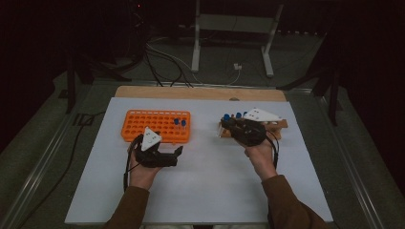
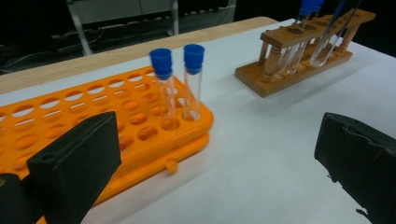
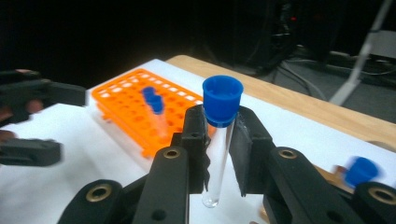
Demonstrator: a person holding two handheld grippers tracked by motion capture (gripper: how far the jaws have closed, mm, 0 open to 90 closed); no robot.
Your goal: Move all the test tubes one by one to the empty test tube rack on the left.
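Right gripper [image 3: 219,154]: clenched on a test tube [image 3: 218,158], held upright just below its cap. The tube is seen as clear, empty glass with a rounded bottom and a blue cap [image 3: 222,100]. At ten o'clock beyond it, an orange tube rack [image 3: 128,100] carrying two blue-capped tubes [image 2: 180,84] is shown. Left gripper [image 2: 210,154]: jaws spread wide, nothing grasped. At one o'clock from it, a wooden rack [image 2: 299,70] is visible.

Dim, dark surroundings; slight motion blur
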